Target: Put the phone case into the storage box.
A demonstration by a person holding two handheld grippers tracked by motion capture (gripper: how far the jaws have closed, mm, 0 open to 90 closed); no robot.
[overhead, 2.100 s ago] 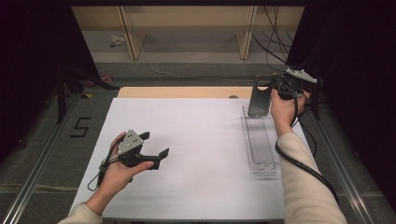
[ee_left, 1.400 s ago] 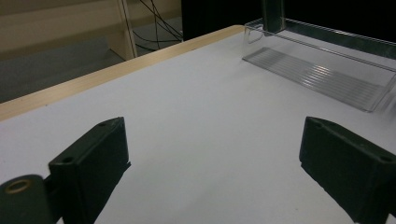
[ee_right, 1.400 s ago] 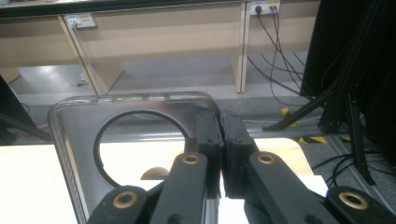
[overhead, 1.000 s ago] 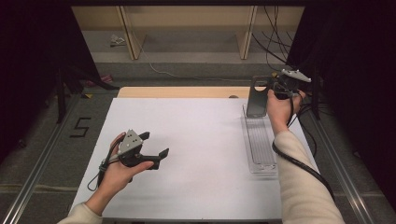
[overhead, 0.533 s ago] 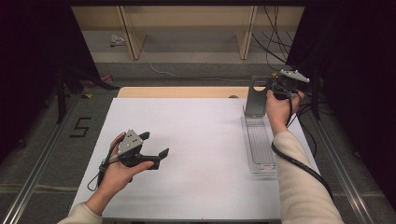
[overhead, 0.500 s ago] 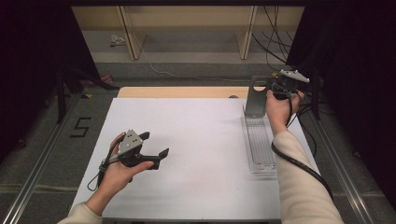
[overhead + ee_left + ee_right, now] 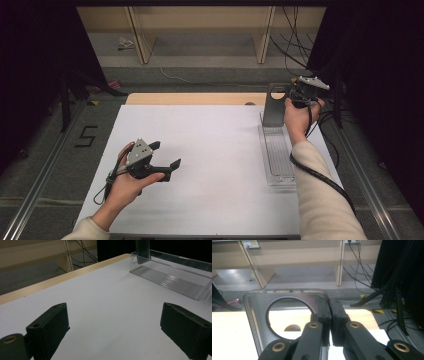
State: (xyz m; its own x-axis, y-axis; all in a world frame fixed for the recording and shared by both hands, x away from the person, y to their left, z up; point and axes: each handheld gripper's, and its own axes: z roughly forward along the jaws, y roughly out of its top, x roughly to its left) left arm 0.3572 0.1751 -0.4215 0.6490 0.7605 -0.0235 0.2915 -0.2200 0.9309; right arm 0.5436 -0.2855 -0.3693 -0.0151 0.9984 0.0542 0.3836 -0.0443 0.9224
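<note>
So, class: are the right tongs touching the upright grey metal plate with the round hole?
Touching. The right gripper view shows the right tongs shut on the edge of the upright grey metal plate with the round hole, its black pads pressed against either face.

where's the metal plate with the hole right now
In the high view the metal plate stands upright at the table's far right, at the far end of the clear tray, its edge pinched in the right gripper.
</note>
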